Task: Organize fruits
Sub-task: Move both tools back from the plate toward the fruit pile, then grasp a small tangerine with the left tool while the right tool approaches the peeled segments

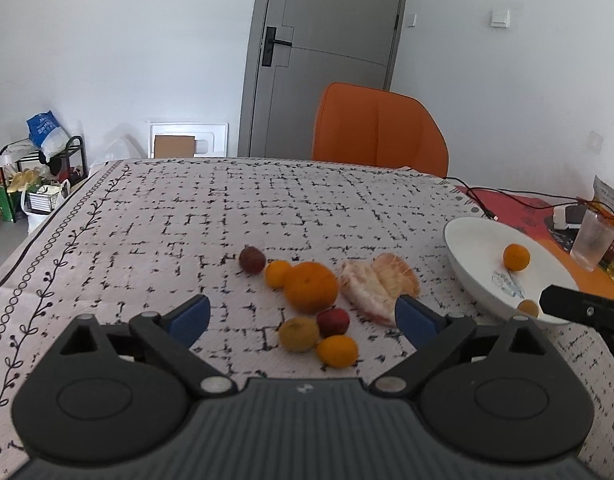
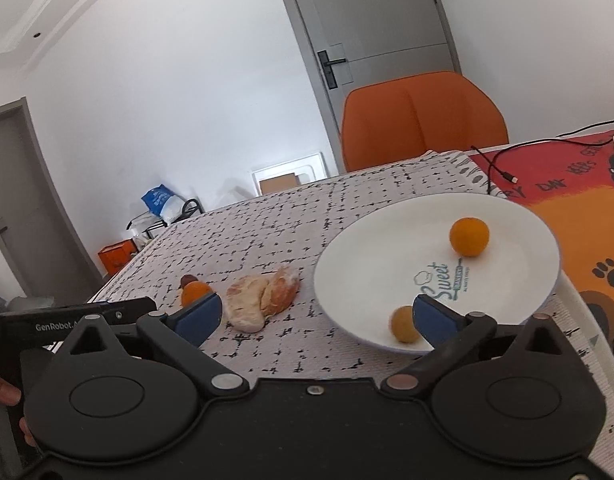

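A table (image 1: 267, 208) covered by a patterned cloth (image 1: 167, 220) is noted before a grey door (image 1: 327, 40), fruit (image 1: 311, 292) mid-surface, plate (image 2: 371, 264) near the right edge, both grippers (image 1: 303, 316) (image 2: 317, 314) released and empty.

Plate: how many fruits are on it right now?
2. An orange sits toward the white plate's far side; a smaller yellowish fruit lies near its front rim.

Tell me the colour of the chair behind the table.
Orange; the chair shows best in the left wrist view.
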Demonstrator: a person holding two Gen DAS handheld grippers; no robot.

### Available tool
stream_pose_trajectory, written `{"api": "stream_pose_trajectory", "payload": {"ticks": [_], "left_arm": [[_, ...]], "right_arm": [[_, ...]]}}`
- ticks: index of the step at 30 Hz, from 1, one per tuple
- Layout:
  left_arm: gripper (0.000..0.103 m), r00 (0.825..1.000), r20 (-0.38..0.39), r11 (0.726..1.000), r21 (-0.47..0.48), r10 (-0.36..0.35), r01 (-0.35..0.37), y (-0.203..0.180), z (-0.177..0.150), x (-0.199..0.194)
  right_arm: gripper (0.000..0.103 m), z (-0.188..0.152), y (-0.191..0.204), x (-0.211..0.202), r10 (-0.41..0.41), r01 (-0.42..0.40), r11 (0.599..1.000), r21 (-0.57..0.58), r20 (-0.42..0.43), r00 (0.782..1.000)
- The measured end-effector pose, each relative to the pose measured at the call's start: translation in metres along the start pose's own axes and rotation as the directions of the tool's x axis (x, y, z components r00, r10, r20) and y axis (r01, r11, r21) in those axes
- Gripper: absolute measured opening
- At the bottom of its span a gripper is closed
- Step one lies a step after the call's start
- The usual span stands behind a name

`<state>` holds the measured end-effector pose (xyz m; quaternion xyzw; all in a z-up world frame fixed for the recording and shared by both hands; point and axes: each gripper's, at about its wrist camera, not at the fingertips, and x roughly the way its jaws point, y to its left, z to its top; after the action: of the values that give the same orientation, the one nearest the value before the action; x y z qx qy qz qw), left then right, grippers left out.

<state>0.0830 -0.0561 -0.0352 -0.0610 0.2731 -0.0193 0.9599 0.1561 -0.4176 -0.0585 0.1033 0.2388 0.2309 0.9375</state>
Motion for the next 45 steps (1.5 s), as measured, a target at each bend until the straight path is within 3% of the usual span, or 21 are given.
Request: {"api": "stream_pose_trajectory", "payload": {"ticks": [12,15,22,34,36,41,45], "left_arm": [[0.095,1.0,0.003,0.999,-0.042,0.01,-0.01,0.018,-0.011,-0.007],[0.089,1.0,0.004,0.999,-0.048,0.008,-0.007,0.02,-0.012,-0.007],[0.07,1.0,-0.019,0.998,-0.065,-0.014,0.013,0.025,-0.014,-0.002],[0.055,0.995,-0.063,0.994,-0.083,-0.076,0.071,0.009,-0.019,0.01],[0.053,0.994,-0.071,0.993,-0.085,-0.083,0.077,0.006,-0.02,0.012],[0.036,0.987,-0.116,0.99,-0.104,-0.11,0.098,0.001,-0.023,0.024],[0.035,0.987,-0.116,0.99,-0.1,-0.111,0.1,-0.002,-0.022,0.029]], "right_arm": [[0.102,-0.003,0.023,0.013,0.065,-0.068,0.996,-0.05,-0.057,0.996],[0.1,-0.004,0.028,0.017,0.08,-0.085,0.995,-0.061,-0.071,0.994],[0.083,-0.006,0.036,0.028,0.106,-0.114,0.99,-0.078,-0.102,0.989],[0.059,-0.006,0.037,0.043,0.114,-0.128,0.987,-0.094,-0.147,0.983],[0.057,-0.006,0.036,0.044,0.118,-0.134,0.986,-0.097,-0.155,0.981],[0.054,-0.005,0.037,0.047,0.123,-0.142,0.983,-0.114,-0.16,0.979],[0.054,-0.003,0.036,0.05,0.127,-0.147,0.982,-0.122,-0.159,0.979]]}}
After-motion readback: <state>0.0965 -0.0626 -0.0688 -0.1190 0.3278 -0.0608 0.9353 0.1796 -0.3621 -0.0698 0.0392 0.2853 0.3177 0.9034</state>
